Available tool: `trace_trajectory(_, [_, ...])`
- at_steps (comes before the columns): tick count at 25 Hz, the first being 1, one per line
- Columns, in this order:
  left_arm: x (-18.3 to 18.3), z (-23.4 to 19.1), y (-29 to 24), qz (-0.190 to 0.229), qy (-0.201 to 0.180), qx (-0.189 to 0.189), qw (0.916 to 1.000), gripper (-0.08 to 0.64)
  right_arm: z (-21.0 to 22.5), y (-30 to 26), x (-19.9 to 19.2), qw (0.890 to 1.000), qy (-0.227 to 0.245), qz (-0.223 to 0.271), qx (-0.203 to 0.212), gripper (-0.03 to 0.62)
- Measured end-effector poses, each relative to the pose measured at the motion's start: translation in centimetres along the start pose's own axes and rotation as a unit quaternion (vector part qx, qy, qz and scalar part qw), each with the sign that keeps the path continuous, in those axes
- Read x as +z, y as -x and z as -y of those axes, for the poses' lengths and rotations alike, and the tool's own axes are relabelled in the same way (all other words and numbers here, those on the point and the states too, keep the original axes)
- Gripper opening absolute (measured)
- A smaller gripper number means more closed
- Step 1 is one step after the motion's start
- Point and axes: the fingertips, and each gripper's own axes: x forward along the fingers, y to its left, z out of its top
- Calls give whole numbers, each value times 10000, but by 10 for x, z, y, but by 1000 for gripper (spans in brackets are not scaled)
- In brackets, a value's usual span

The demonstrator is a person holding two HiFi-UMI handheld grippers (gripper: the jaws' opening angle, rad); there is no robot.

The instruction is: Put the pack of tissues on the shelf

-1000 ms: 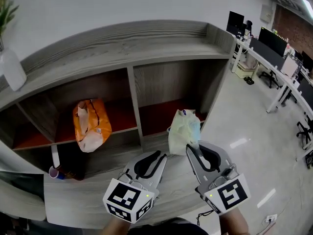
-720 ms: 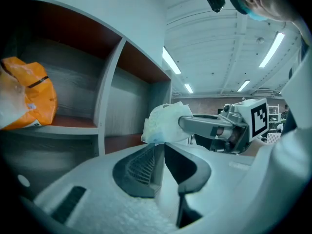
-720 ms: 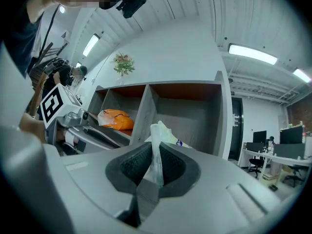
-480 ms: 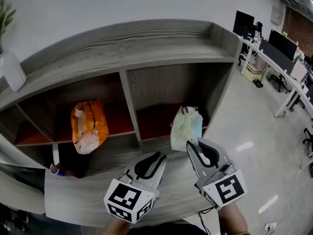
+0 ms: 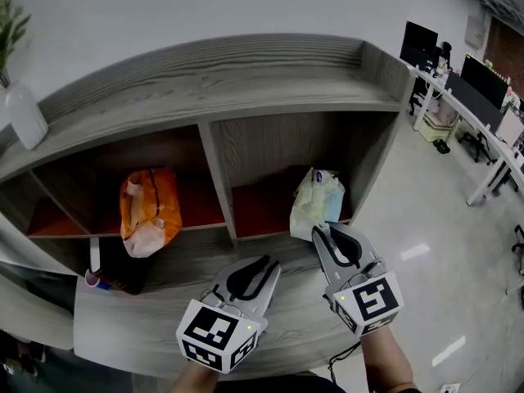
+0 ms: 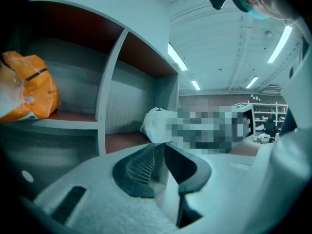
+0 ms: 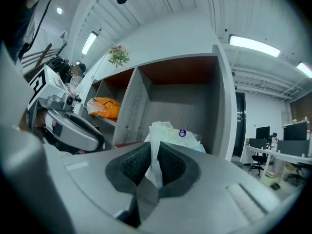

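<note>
The pack of tissues (image 5: 318, 201), pale green and white in a thin plastic wrap, hangs at the mouth of the shelf's right compartment (image 5: 262, 207). My right gripper (image 5: 318, 231) is shut on a fold of its wrapper. In the right gripper view the wrapper is pinched between the pads (image 7: 146, 165) and the tissue pack (image 7: 176, 135) bulges just beyond them. My left gripper (image 5: 271, 262) is shut with nothing in it, low and left of the pack. The left gripper view shows the pack (image 6: 157, 126) ahead to the right.
An orange bag (image 5: 147, 210) lies in the left compartment. A white vase (image 5: 24, 117) stands on the shelf top at far left. A small cup (image 5: 92, 281) sits low on the left. Beyond the upright divider (image 5: 217, 182), office desks (image 5: 483, 88) stand far right.
My right gripper has carried the pack forward and a little down, closer to the right compartment's opening. The left gripper has shifted only slightly.
</note>
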Motion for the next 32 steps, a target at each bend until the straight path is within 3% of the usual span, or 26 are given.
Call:
trace_trajectory(18, [-1,-3,-6,84,63,143,9998,58,18,-22,-17,9993,-335,-135,-79,87])
trace_trajectory(26, [0,0,1,76,5,48,10000,66,18,-9,-10,9977,-575,-34,-354,176])
trace_trajectory(32, [0,-2,16,88,-8,-45,10000,64,14,10,-4,9957,-636,23,-680,183])
